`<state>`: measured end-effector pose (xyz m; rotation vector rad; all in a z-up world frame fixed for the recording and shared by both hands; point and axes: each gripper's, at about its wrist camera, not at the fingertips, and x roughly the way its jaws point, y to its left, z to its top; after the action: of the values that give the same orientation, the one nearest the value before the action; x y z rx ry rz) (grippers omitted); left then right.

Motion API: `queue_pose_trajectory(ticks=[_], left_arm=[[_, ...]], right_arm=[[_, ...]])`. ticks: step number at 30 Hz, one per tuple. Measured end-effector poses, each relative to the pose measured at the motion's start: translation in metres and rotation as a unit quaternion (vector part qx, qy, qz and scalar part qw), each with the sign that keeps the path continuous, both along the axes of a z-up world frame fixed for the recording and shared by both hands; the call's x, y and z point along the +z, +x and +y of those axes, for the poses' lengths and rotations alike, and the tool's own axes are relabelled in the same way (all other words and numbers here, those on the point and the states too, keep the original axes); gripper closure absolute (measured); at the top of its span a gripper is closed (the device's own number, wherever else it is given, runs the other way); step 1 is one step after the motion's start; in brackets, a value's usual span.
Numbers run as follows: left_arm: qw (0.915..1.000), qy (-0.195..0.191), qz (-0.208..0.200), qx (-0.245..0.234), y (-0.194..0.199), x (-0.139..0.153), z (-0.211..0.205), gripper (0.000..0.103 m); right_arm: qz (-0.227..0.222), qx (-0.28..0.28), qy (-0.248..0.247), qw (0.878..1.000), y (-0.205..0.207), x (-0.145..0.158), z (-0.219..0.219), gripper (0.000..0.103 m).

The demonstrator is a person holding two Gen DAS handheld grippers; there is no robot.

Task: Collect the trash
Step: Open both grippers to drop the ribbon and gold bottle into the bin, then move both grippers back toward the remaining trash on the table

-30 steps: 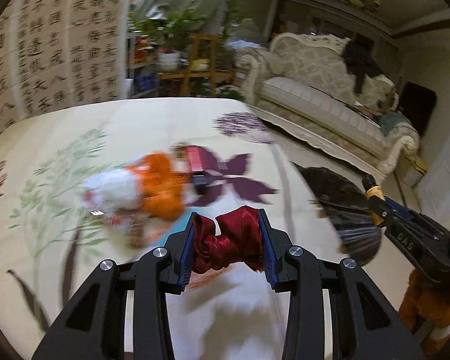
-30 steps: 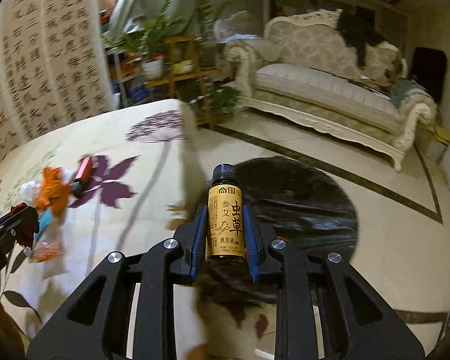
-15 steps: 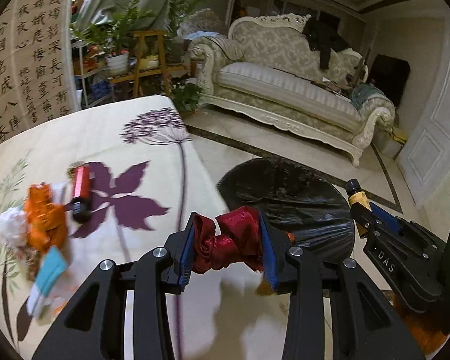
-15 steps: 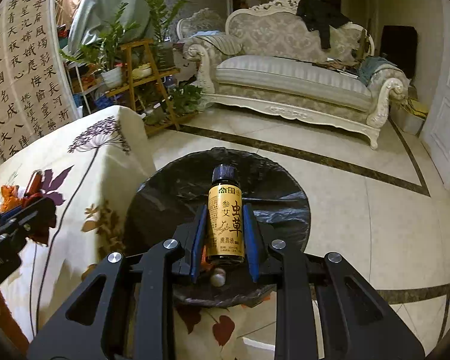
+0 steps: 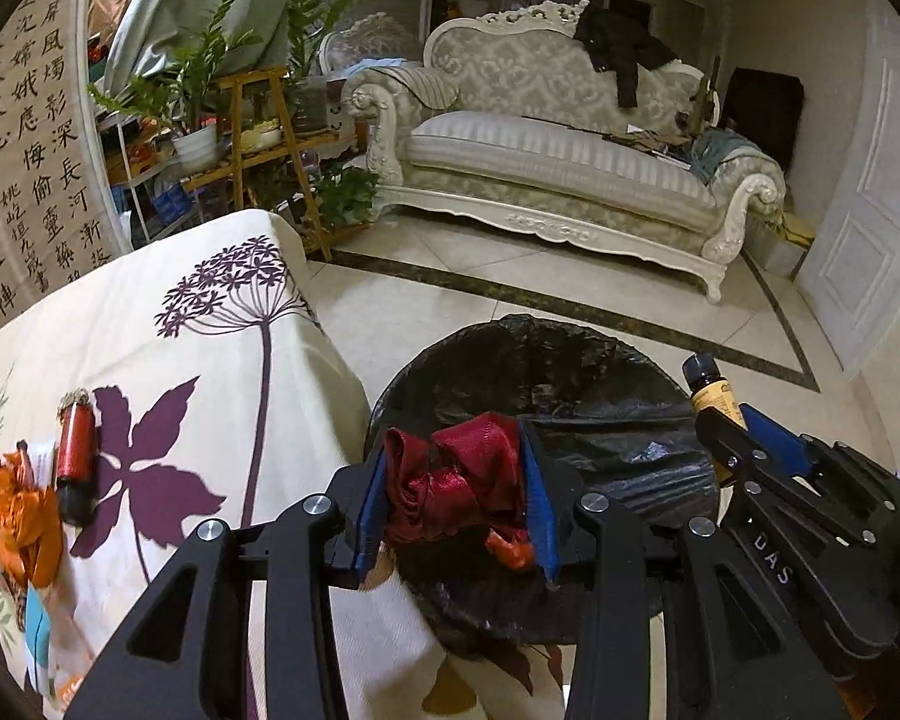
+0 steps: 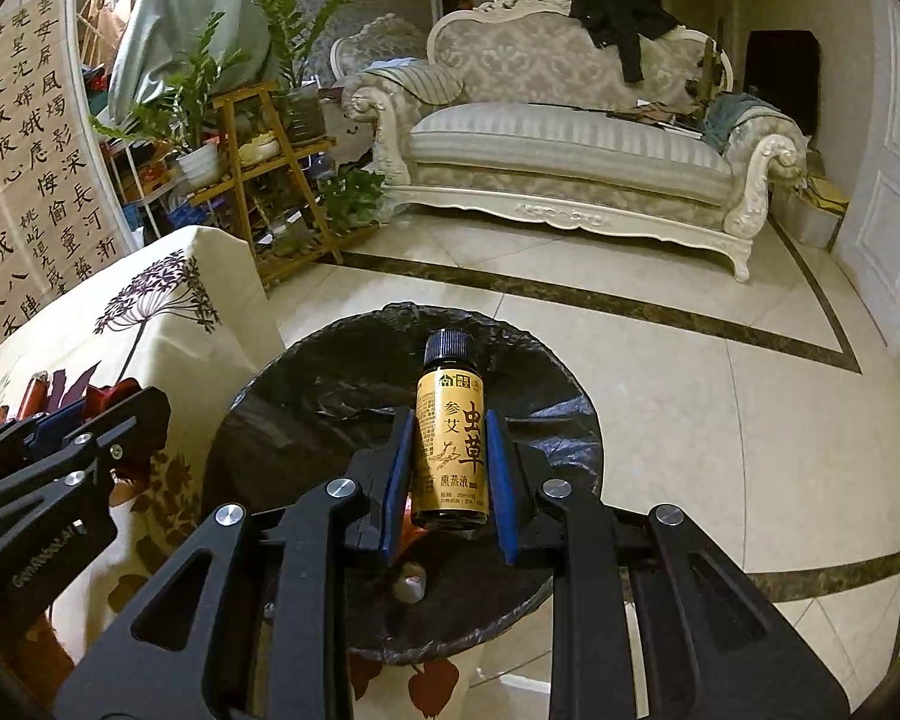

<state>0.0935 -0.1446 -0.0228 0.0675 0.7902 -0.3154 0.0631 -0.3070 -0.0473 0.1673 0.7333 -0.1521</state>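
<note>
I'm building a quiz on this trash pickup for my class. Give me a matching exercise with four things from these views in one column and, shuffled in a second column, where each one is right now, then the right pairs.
Things:
1. crumpled red ribbon
2. small amber bottle
3. red lighter
4. black jacket

Places:
A. draped over the sofa back
B. lying on the floral tablecloth
C. clamped in the right gripper
D. clamped in the left gripper

Pairs: 1-D, 2-C, 3-B, 4-A
</note>
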Motion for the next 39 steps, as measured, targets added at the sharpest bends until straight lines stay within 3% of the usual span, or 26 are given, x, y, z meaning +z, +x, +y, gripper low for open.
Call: queue_pose_trajectory(ticks=[5, 8, 12, 15, 21, 23, 39], left_arm=[[0.9999, 0.008, 0.007, -0.005, 0.006, -0.008, -0.005, 0.061], [0.9999, 0.007, 0.014, -0.002, 0.01, -0.009, -0.005, 0.051], [0.9999, 0.0, 0.014, 0.007, 0.011, -0.007, -0.003, 0.043], [0.9999, -0.002, 0.013, 0.008, 0.011, -0.006, -0.001, 0.04], [0.9998, -0.008, 0.005, 0.016, 0.009, 0.001, 0.005, 0.031], [0.9997, -0.015, 0.005, 0.02, 0.009, 0.004, 0.01, 0.03], [0.9977, -0.029, -0.009, 0.061, -0.021, 0.027, 0.071, 0.028]], right_arm=[[0.007, 0.0, 0.004, 1.0, 0.007, -0.004, -0.003, 0.079], [0.007, -0.004, 0.011, 1.0, 0.008, -0.007, -0.006, 0.078], [0.006, -0.011, 0.015, 1.0, 0.008, -0.008, -0.009, 0.064], [0.005, -0.013, 0.012, 1.0, 0.006, -0.006, -0.006, 0.063], [-0.001, -0.023, 0.003, 1.0, 0.0, -0.001, -0.005, 0.052], [-0.002, -0.025, 0.002, 1.0, -0.002, 0.001, -0.006, 0.048], [-0.007, 0.004, 0.006, 1.0, -0.019, 0.014, 0.027, 0.044]])
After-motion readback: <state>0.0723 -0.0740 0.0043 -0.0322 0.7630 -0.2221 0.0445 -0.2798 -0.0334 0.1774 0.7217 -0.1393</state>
